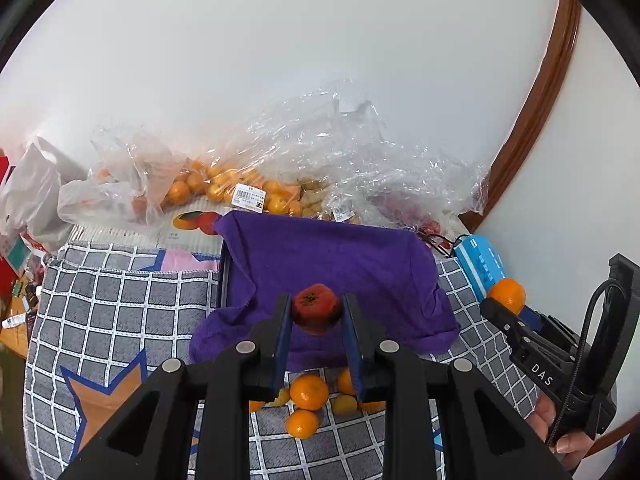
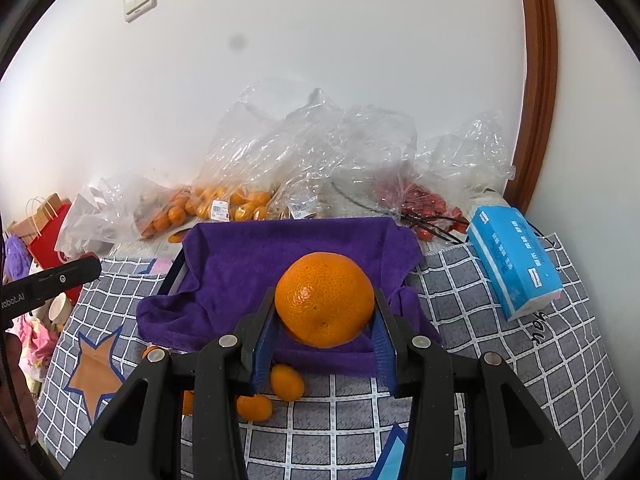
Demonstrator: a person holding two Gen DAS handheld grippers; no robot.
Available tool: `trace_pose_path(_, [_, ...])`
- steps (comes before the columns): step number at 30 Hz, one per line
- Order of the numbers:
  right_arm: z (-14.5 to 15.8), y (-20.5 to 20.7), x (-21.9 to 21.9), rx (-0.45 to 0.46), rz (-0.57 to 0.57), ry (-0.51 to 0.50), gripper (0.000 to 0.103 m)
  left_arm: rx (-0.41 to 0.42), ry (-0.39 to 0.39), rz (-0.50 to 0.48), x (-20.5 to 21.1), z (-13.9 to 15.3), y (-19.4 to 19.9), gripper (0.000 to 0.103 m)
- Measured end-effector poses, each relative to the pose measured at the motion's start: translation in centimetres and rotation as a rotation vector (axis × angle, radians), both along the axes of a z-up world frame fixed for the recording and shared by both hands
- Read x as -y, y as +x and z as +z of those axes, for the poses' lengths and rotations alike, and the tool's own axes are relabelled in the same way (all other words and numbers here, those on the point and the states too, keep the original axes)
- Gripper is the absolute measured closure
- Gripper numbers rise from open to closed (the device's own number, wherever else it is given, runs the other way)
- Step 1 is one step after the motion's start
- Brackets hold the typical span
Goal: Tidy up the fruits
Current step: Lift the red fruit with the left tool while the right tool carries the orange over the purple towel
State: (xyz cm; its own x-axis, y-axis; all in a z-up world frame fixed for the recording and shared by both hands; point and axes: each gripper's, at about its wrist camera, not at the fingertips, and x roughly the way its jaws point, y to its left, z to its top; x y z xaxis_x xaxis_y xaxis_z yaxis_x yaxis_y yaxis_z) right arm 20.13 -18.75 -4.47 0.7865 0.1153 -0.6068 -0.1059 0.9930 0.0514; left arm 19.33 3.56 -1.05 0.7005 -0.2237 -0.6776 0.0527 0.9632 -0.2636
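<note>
Left gripper (image 1: 316,316): its blue pads are closed narrow on a small red-orange persimmon (image 1: 316,307), held in the air above the purple towel (image 1: 332,268).
Right gripper (image 2: 325,314): its pads grip a large orange (image 2: 325,300) on both sides, also above the towel.
Purple towel: it is draped over a dark-rimmed container (image 1: 223,272); what is inside I cannot tell.
Loose mandarins (image 1: 309,392): a small group lies on the grey checked cloth (image 1: 120,300), just in front of the towel and under both grippers.
Behind the towel: crumpled clear plastic bags (image 2: 304,152) stand against the white wall; one holds small oranges (image 2: 236,204) with a price label, another holds small red fruit (image 2: 424,204).
Right side: a blue tissue pack (image 2: 512,260) lies on the cloth, near the towel but not touching it.
Left side: a red paper bag (image 2: 48,232) and a cup (image 2: 60,308) stand beyond the cloth's edge.
</note>
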Motion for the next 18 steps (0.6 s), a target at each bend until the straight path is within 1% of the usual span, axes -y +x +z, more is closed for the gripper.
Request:
trace_pose_path(10, [0.0, 1.5, 0.0, 0.0, -0.003, 0.003, 0.06, -0.008, -0.002, -0.004, 0.1, -0.1, 2.0, 0.079])
trace_pose_path(18, [0.0, 3.5, -0.1, -0.003, 0.003, 0.005, 0.06, -0.012, -0.002, -0.006, 0.0, -0.3, 3.7, 0.079])
